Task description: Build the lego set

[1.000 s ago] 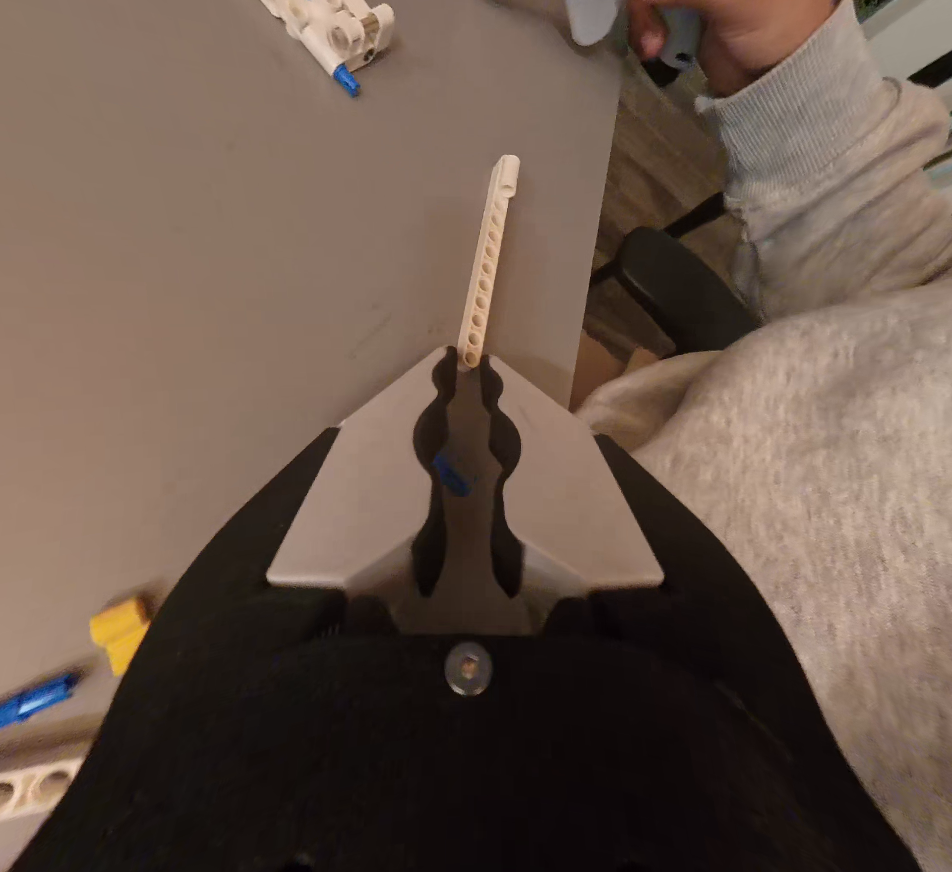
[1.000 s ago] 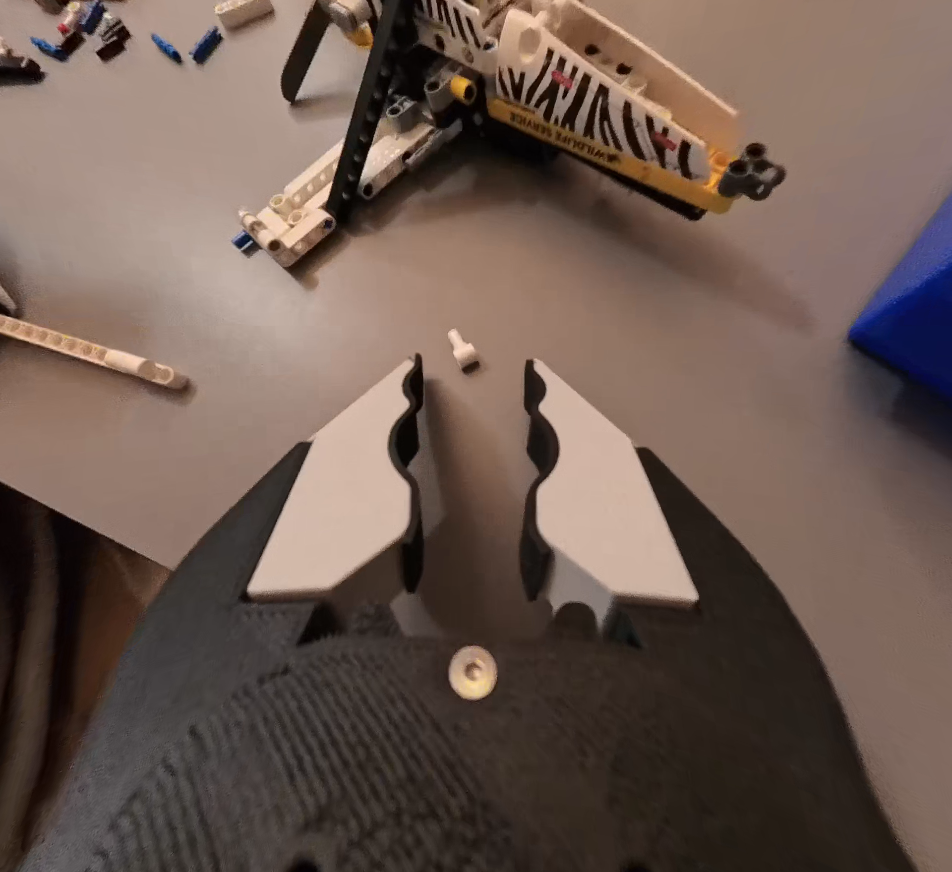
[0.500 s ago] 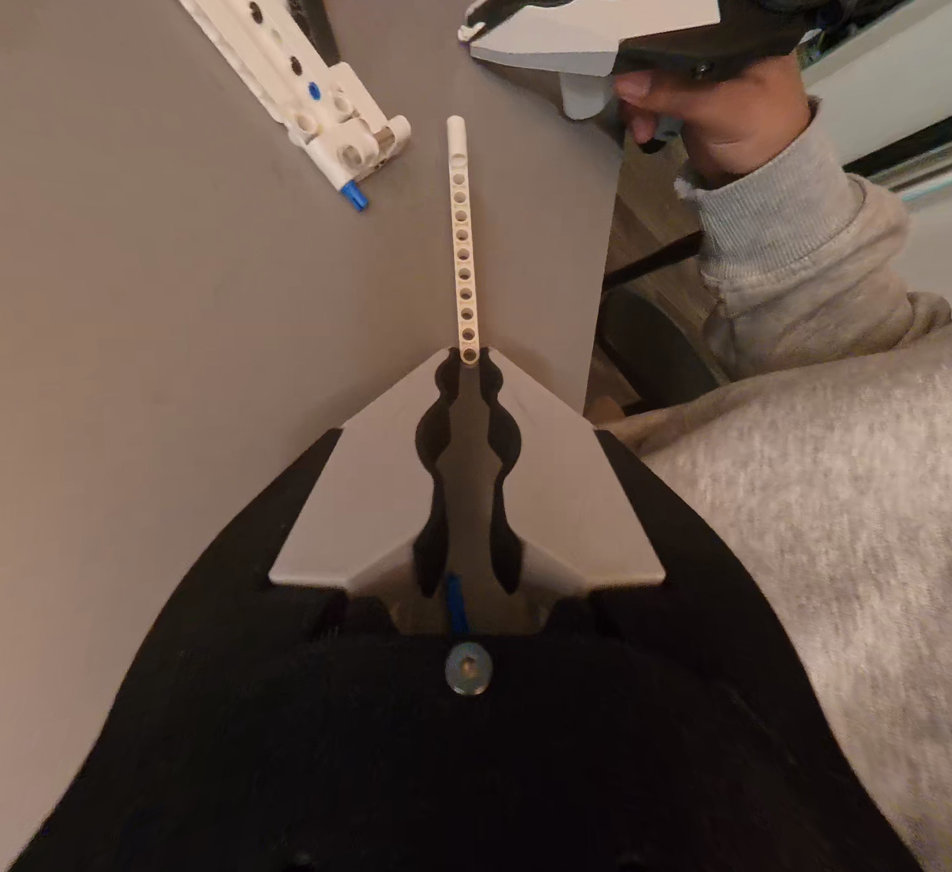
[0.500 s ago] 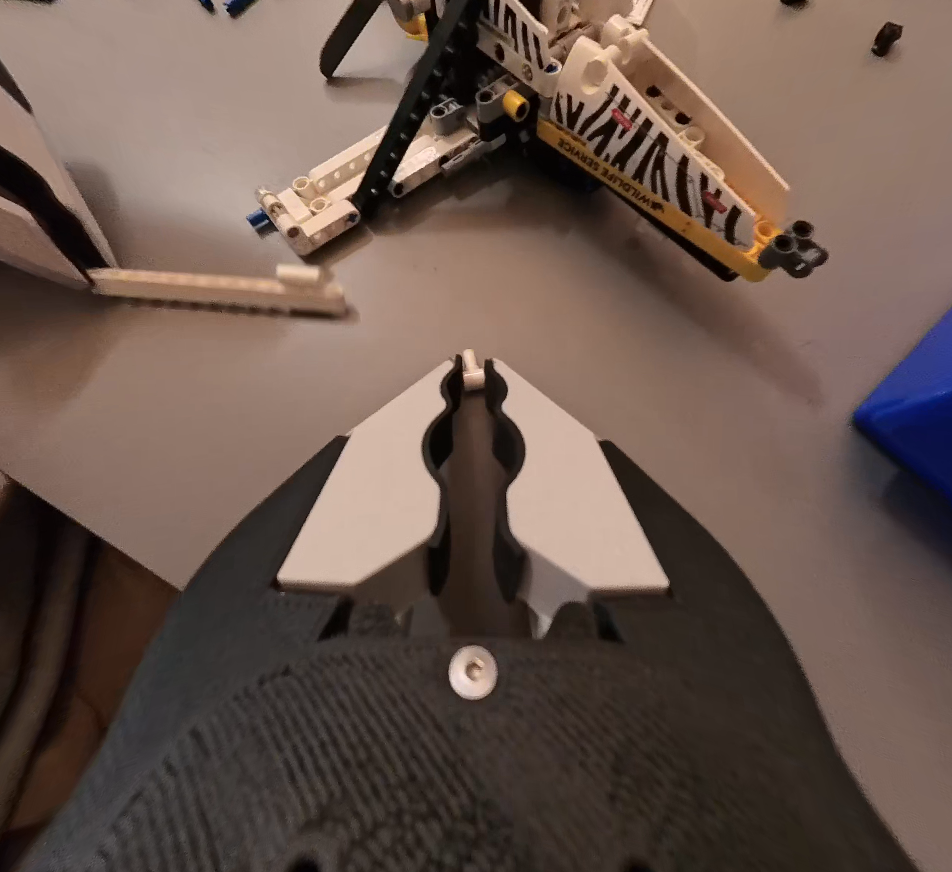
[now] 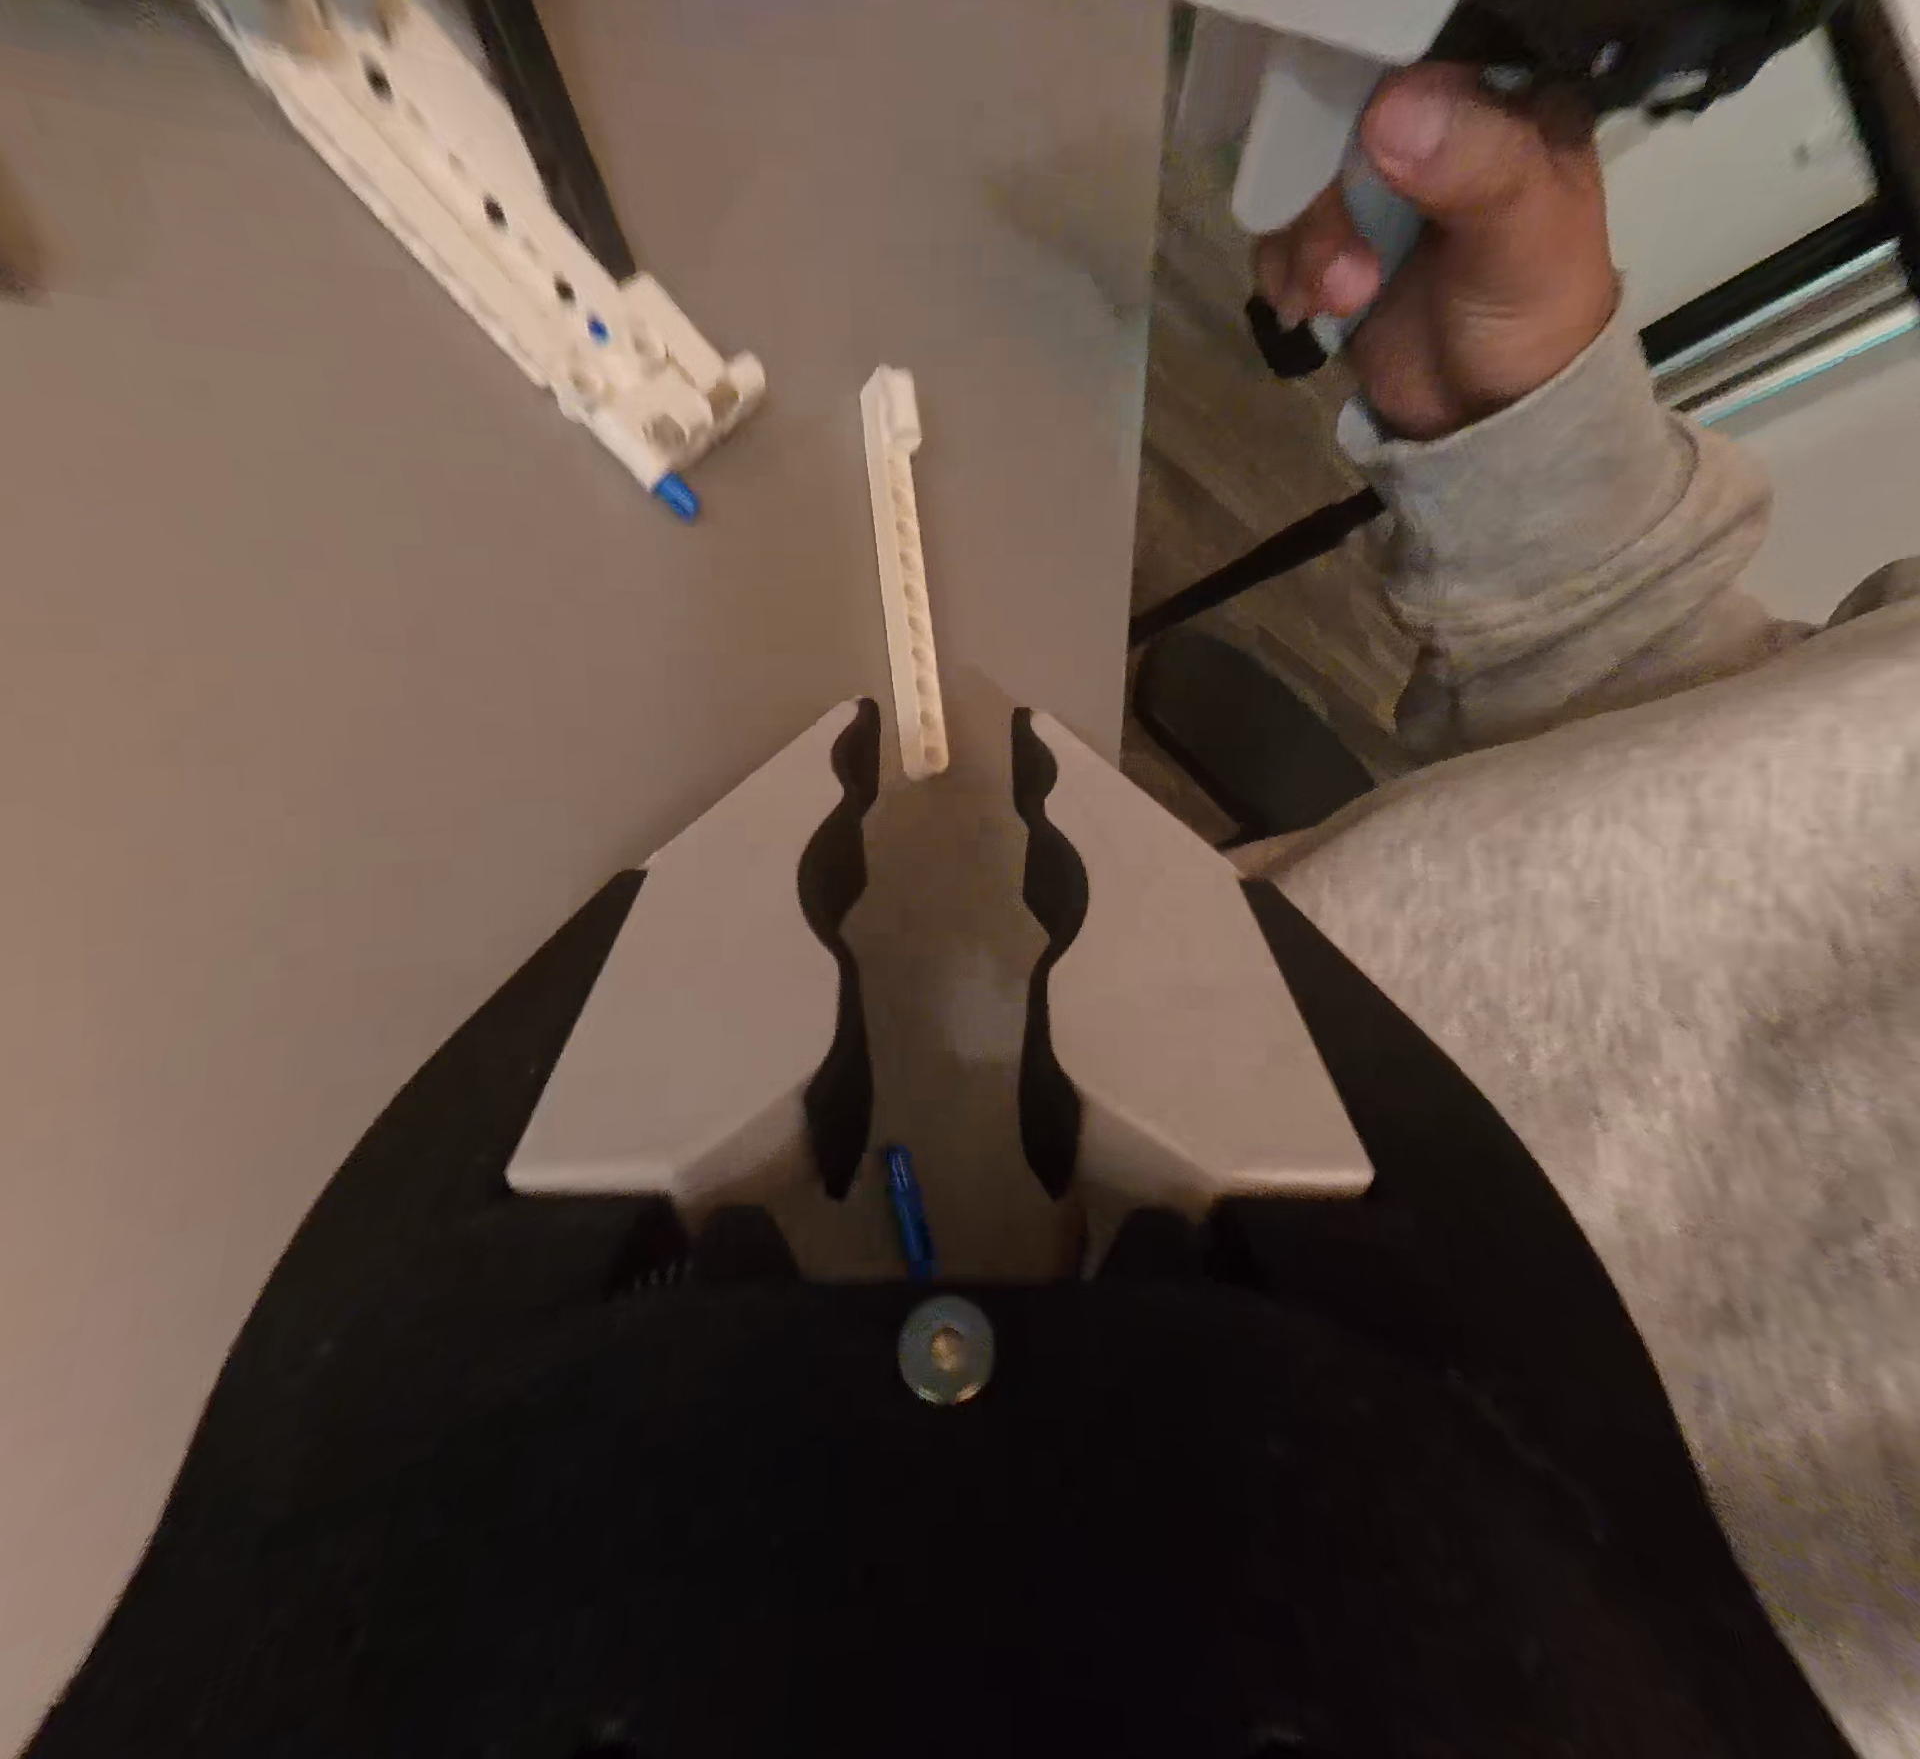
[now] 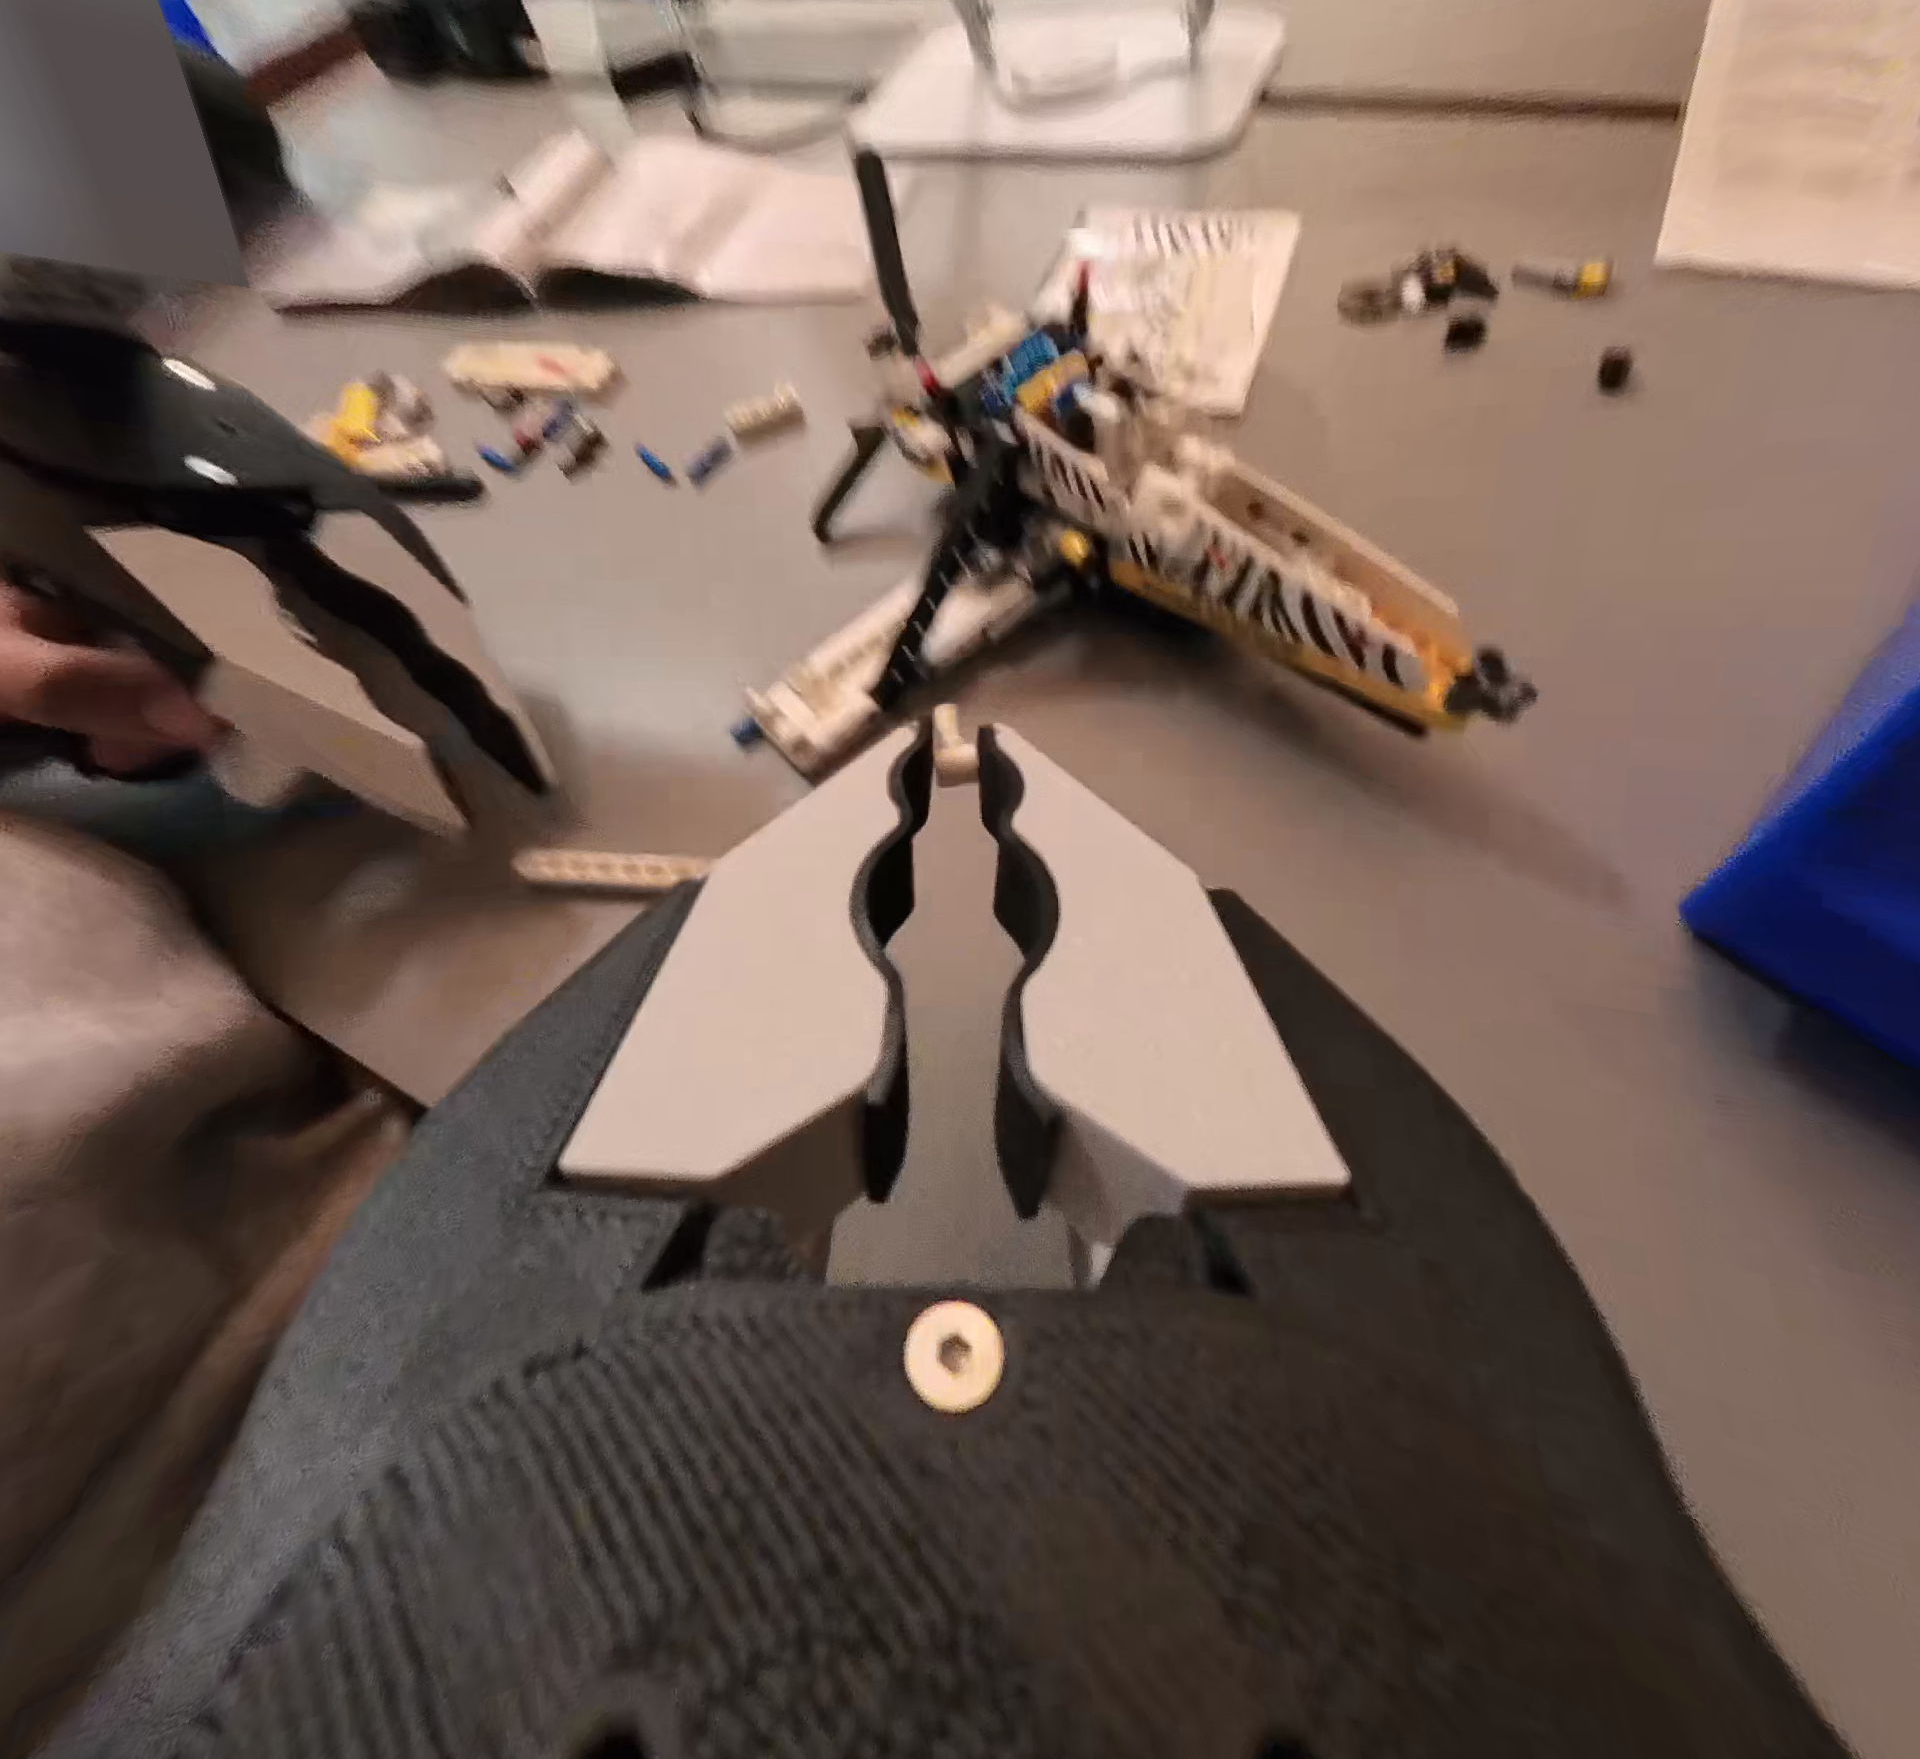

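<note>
My left gripper [image 5: 940, 722] is open, and a long white holed beam [image 5: 902, 566] lies on the grey table [image 5: 260, 774], its near end between the fingertips. The beam also shows in the right wrist view [image 6: 613, 870], lying flat below the left gripper [image 6: 488, 774]. My right gripper [image 6: 948, 743] is shut on a small white pin [image 6: 948, 759] and holds it above the table. The half-built zebra-striped model [image 6: 1195, 546] lies beyond it. The model's white tail boom [image 5: 447, 182] with a blue pin at its end points toward the beam.
A blue pin [image 5: 907, 1210] lies under my left gripper. A blue box [image 6: 1829, 878] stands at the right. Loose parts [image 6: 540, 431] lie at the back left and small dark parts [image 6: 1455, 296] at the back right. An open booklet [image 6: 582, 223] lies behind. The table edge [image 5: 1138, 462] runs close to the beam. Across from one pair of fingers to the other is roughly 15 cm.
My left gripper has opened and let go of the white beam, which now lies on the table. My right gripper, shut on the white pin, has risen and tilted up.
</note>
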`<state>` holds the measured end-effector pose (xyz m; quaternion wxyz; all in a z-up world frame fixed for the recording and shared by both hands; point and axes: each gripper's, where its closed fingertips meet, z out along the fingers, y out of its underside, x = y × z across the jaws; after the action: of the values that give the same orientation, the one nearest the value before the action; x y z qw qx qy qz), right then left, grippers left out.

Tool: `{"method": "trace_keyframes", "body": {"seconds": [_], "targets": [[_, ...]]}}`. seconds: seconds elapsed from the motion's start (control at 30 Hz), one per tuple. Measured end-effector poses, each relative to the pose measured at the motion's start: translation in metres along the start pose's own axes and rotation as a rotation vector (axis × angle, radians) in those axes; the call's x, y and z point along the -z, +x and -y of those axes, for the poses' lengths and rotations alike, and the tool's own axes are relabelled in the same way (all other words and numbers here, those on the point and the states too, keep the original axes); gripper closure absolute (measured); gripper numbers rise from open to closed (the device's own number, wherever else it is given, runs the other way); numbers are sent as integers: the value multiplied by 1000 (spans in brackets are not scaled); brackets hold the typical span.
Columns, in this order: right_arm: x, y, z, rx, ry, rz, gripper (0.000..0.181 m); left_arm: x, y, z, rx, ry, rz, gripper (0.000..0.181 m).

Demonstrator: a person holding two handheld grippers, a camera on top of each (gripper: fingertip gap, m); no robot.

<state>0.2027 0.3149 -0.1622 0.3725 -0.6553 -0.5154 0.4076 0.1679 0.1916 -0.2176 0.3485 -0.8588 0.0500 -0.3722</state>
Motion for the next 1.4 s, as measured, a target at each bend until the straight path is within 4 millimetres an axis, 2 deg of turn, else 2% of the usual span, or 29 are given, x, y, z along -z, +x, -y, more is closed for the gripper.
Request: {"method": "trace_keyframes", "body": {"seconds": [0.07, 0.13, 0.2, 0.27, 0.33, 0.47, 0.53, 0.57, 0.67, 0.83, 0.97, 1.1, 1.4], "targets": [[1, -23, 26, 8, 111, 66, 174, 13, 2, 20, -4, 109, -46, 159], [-5, -49, 42, 57, 195, 116, 174, 28, 4, 47, 54, 248, -127, 172], [-19, -67, 43, 159, 206, 93, 174, 49, 9, 74, 117, 398, -260, 180], [-35, -83, 41, 256, 196, 44, 174, 64, 13, 89, 171, 466, -375, 177], [-47, -102, 40, 333, 188, 30, 174, 67, 12, 87, 198, 431, -424, 167], [-62, -123, 42, 477, 159, -52, 174, 68, 16, 73, 209, 384, -476, 155], [-67, -133, 43, 531, 135, -63, 174, 73, 18, 72, 240, 403, -519, 156], [-70, -139, 44, 552, 130, -60, 174, 76, 19, 72, 257, 410, -541, 166], [-75, -147, 49, 600, 125, -69, 174, 88, 18, 70, 302, 441, -591, 174], [-79, -168, 64, 535, 216, 58, 169, 111, 17, 64, 366, 484, -731, 179], [-82, -177, 69, 552, 202, 137, 165, 125, 18, 62, 421, 510, -845, 179], [-87, -184, 64, 568, 123, 193, 170, 130, 20, 61, 428, 520, -890, 179], [-89, -183, 63, 583, 83, 174, 169, 132, 15, 61, 437, 538, -873, 179]]}}
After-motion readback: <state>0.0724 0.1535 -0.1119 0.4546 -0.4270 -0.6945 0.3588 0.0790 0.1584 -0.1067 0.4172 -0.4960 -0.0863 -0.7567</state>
